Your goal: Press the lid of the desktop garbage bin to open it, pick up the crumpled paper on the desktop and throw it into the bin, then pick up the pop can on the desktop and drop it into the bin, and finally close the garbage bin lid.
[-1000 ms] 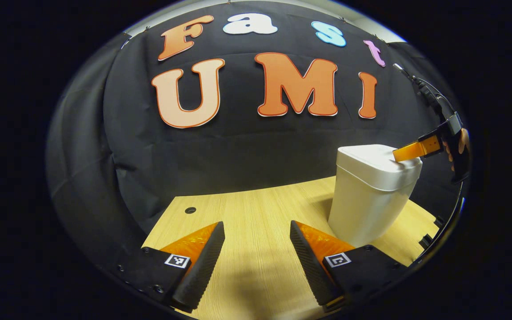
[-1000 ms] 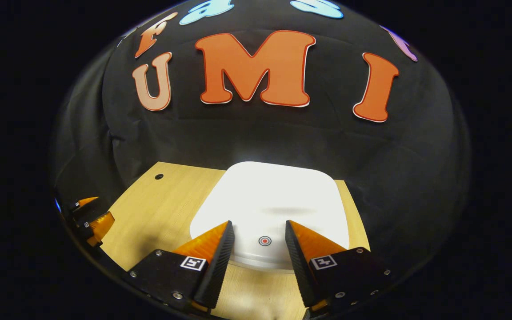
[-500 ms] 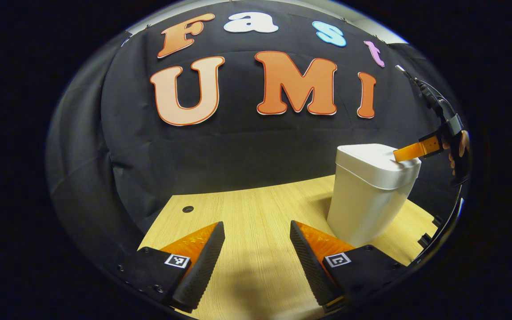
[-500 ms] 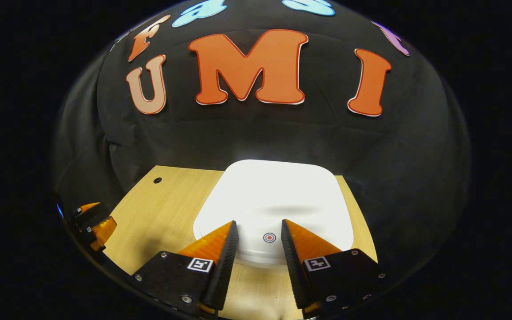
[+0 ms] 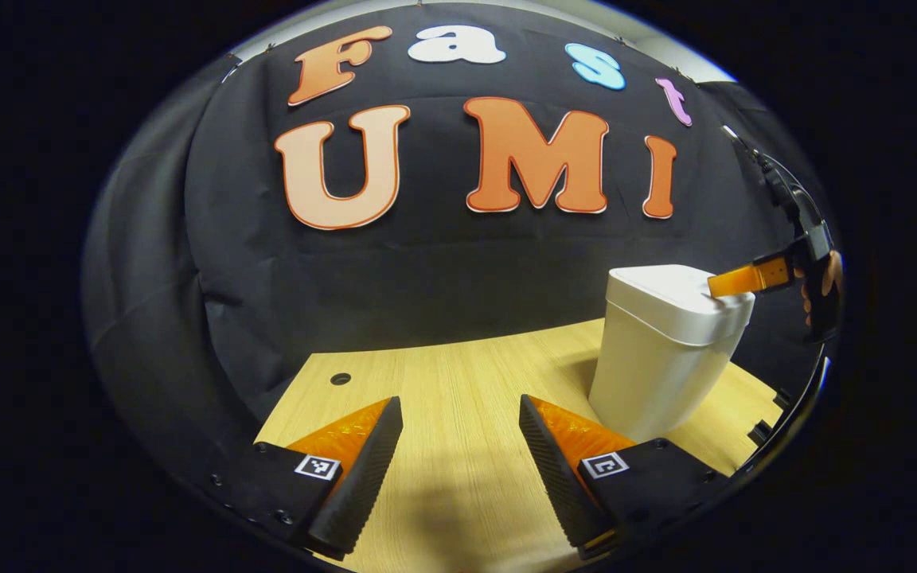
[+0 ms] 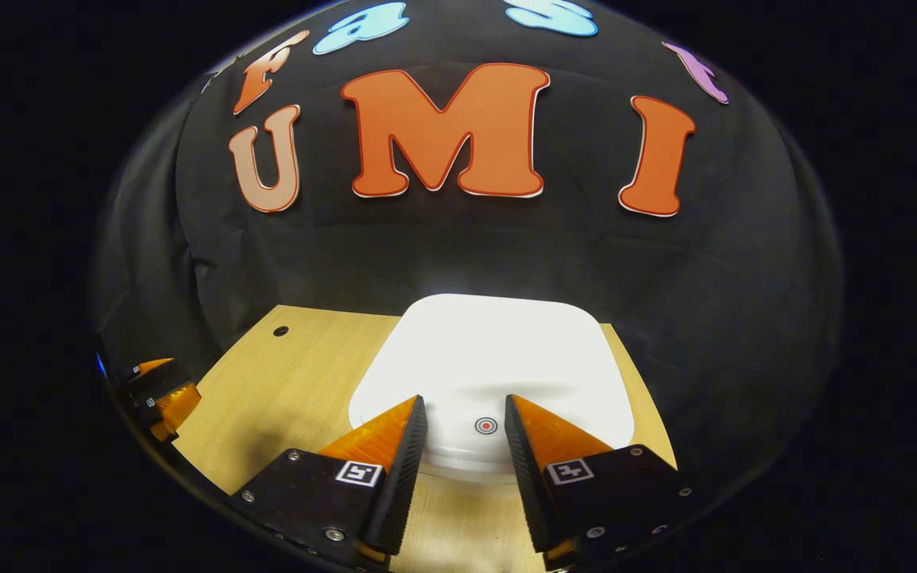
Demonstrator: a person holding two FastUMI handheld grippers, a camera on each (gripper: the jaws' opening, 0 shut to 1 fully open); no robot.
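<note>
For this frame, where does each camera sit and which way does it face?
Left gripper view: rides the left gripper, low over the desk, facing the wall; its fingers show, bin at right.
Right gripper view: rides the right gripper, looking down across the bin lid; fingers flank the lid's red mark.
Shared: bin, desk, each other's gripper.

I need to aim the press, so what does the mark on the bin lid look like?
A small red ring-and-dot target on the white lid, clearest in the right gripper view.

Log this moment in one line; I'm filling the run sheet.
stage: lid press | bin: lid shut | right gripper: open, tips at lid's front edge | left gripper: open, above table, idle
</note>
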